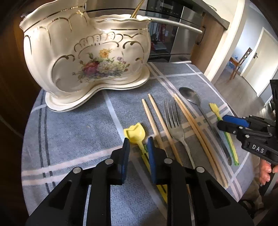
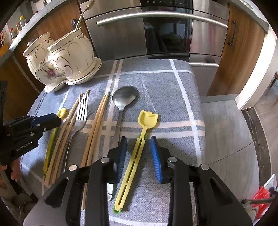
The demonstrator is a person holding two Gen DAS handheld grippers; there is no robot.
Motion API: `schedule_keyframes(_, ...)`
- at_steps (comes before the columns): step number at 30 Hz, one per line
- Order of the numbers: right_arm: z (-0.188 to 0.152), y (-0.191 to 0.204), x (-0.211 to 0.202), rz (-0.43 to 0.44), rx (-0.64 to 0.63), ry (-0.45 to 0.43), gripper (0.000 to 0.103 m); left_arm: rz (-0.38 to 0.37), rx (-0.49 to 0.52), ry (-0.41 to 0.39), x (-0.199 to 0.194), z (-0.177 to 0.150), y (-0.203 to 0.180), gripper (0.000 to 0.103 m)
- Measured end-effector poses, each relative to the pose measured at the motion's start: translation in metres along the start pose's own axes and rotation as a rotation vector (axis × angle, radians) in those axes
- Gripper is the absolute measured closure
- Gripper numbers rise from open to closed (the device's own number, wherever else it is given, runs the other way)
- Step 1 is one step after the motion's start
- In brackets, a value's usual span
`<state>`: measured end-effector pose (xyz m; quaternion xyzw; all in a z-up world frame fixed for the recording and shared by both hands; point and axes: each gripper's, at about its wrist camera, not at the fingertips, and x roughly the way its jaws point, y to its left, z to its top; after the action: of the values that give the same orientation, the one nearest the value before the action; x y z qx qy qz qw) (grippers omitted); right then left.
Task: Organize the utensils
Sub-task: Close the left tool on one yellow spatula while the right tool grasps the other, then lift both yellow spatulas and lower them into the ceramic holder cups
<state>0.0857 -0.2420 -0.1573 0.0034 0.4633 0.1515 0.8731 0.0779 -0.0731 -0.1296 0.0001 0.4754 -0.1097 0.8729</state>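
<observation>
Two yellow tulip-shaped plastic spoons lie on the blue checked cloth. In the left wrist view one yellow spoon (image 1: pixel 134 133) has its handle between the blue pads of my left gripper (image 1: pixel 138 144), close to the right pad, with a gap still showing. My right gripper (image 2: pixel 139 140) straddles the handle of the other yellow spoon (image 2: pixel 147 118), with room on both sides. Between them lie a fork (image 1: pixel 172 118), a metal spoon (image 1: pixel 189 95) and two pairs of wooden chopsticks (image 1: pixel 199 132). A cream floral ceramic holder (image 1: pixel 86 57) stands at the back left.
A gold-coloured utensil (image 1: pixel 137 8) sticks out of the holder, which sits on a matching saucer (image 1: pixel 97 97). A steel oven (image 2: pixel 156 34) stands behind the table. The cloth's right edge (image 2: pixel 199 111) drops to the floor. A hand (image 1: pixel 265 170) holds the right gripper.
</observation>
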Motion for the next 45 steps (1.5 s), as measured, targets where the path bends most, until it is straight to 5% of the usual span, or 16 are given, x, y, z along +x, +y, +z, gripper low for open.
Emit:
schedule_keyframes(6, 0.003, 0.004, 0.004, -0.024, -0.021, -0.014, 0.079, 0.015, 0.049, -0.001, 0.001, -0.001, -0.010, 0.082)
schedule_keyframes(9, 0.005, 0.004, 0.005, -0.046, -0.028, -0.023, 0.088, 0.024, 0.076, 0.001, 0.002, 0.000, -0.015, 0.082)
schedule_keyframes(12, 0.005, 0.000, 0.005, -0.032, -0.010, -0.026, 0.093, 0.016, 0.062, -0.007, 0.003, 0.001, -0.010, 0.093)
schedule_keyframes(20, 0.006, 0.001, -0.008, -0.017, 0.001, -0.084, 0.093, -0.051, -0.004, -0.018, -0.005, -0.003, 0.006, 0.094)
schedule_keyframes(45, 0.062, 0.056, -0.074, 0.092, -0.079, -0.331, 0.093, -0.099, -0.032, -0.294, -0.111, 0.029, 0.034, 0.094)
